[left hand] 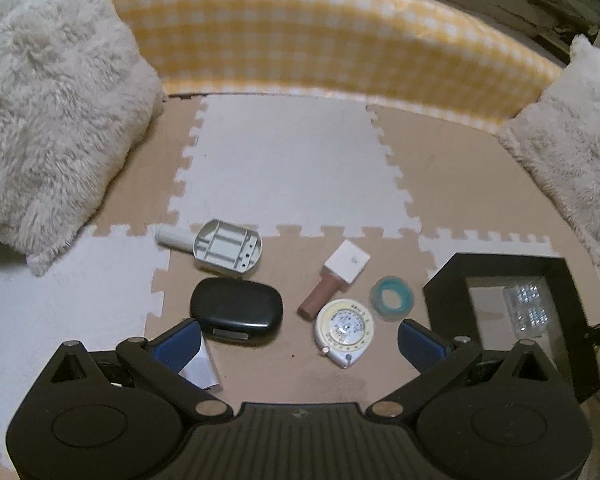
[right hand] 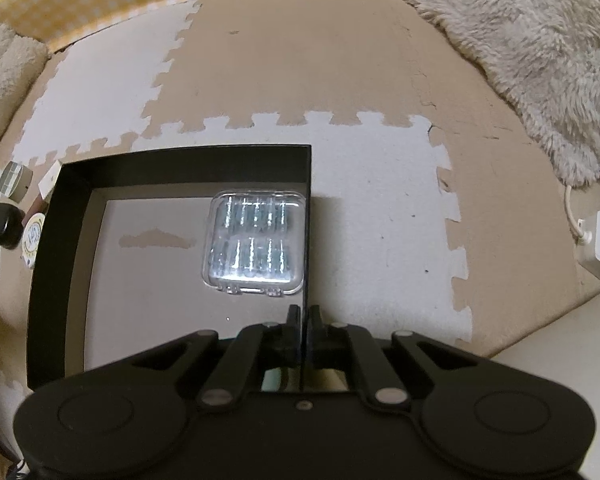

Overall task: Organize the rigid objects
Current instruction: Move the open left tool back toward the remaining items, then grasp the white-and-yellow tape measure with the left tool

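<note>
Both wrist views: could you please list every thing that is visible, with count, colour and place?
black box: 1, black, right side of mat
clear plastic case: 1, transparent, inside box
black case: 1, black, mat, near left gripper
tape measure: 1, white-yellow, mat centre
tape roll: 1, teal, beside box
bottle: 1, brown, white cap, lying
grey tray: 1, behind black case
pillows: 2, cream, sides
left gripper: open, empty
right gripper: shut on box wall
</note>
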Demonstrator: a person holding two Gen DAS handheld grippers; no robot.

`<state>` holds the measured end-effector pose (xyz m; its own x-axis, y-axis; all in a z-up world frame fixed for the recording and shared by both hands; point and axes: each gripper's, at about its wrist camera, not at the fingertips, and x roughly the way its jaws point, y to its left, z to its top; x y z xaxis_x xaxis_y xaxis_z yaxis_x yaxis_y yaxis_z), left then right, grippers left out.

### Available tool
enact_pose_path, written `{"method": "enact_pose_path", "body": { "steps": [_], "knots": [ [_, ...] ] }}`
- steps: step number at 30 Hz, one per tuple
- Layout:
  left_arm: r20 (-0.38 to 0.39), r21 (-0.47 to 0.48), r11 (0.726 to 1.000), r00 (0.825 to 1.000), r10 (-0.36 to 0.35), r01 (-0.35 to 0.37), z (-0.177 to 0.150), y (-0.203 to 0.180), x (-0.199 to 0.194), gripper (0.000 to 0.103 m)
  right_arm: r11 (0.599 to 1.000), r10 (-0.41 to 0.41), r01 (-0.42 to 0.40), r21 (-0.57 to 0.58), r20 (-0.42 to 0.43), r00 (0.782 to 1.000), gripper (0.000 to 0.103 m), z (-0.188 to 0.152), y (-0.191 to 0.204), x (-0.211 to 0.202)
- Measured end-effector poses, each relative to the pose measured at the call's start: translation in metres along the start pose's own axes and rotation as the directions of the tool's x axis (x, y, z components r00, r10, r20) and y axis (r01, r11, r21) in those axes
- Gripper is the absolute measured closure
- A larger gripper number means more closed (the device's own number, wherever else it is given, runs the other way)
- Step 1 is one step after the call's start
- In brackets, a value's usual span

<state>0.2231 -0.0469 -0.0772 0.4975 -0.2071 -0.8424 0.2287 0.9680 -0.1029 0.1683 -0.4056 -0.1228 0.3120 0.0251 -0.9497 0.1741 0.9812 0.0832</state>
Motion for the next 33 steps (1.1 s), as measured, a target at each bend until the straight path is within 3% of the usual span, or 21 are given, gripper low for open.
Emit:
{"method": "enact_pose_path", "body": {
  "steps": [5, 15, 27, 33],
  "knots": [
    [-0.046, -0.049, 0.998, 0.998, -0.035, 0.033, -0.007, 0.002, 0.019, 0.019, 1.0, -0.002, 0.002, 0.006, 0.011, 1.0, 0.1, -0.001, 0.001, 0.0],
    [-0.06, -0.103, 0.989, 0.991, -0.116, 0.11, -0.011, -0.013, 0.054, 0.022, 1.0, -0.003, 0.003, 0.025, 0.008, 1.0, 0.1, 0.0, 0.001, 0.0],
    [-0.075, -0.1, 0.994, 0.996, -0.053, 0.045, -0.011, -0.023, 0.082, 0.026, 0.997, 0.027, -0.03, 0.067, 0.044, 0.999, 0.099, -0.005, -0.006, 0.0],
    [-0.07, -0.122, 0.991, 0.996, -0.064, 0.055, -0.009, -0.022, 0.089, 0.032, 0.997, 0.032, -0.035, 0.067, 0.058, 0.998, 0.098, -0.005, -0.006, 0.003]
  ]
}}
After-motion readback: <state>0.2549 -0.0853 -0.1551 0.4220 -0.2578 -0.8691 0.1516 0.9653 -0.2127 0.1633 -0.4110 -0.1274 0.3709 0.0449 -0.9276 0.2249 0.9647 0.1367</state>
